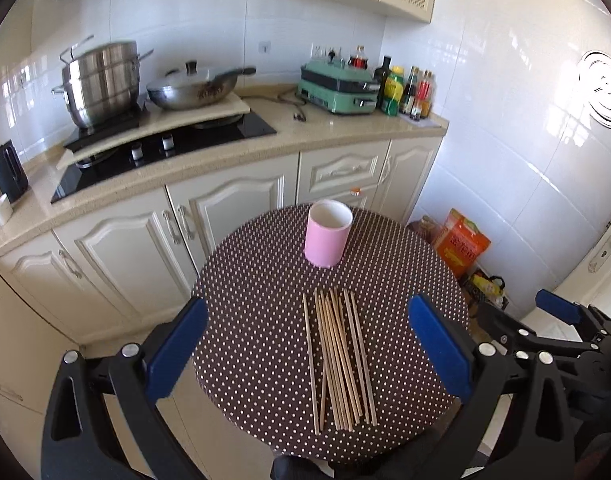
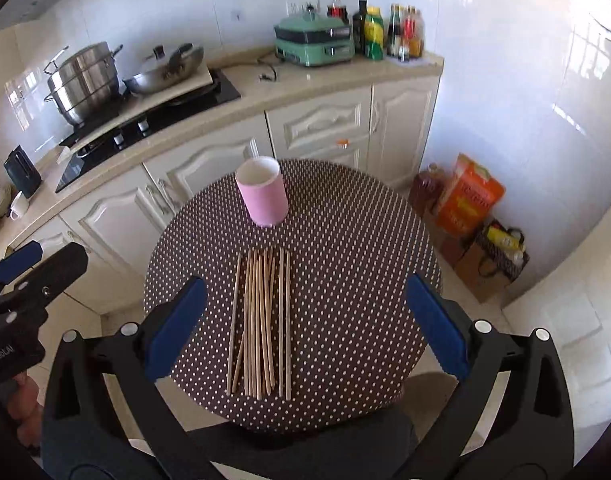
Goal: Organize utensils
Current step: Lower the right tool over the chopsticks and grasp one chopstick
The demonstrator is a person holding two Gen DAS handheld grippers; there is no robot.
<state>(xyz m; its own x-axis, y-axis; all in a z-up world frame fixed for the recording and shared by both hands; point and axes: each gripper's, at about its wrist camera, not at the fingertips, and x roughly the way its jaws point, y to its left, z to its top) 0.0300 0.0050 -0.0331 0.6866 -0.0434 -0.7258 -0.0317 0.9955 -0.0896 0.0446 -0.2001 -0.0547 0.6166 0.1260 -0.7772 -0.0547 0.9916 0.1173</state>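
Observation:
Several wooden chopsticks lie side by side on a small round table with a brown polka-dot cloth. A pink cylindrical holder stands upright and empty behind them. My left gripper is open and empty, held above the near side of the chopsticks. In the right wrist view the chopsticks, the holder and the table show again. My right gripper is open and empty, above the table's near half, right of the chopsticks.
A kitchen counter runs behind the table, with a steel pot, a wok, a green appliance and bottles. An orange bag and other bags sit on the floor at the right.

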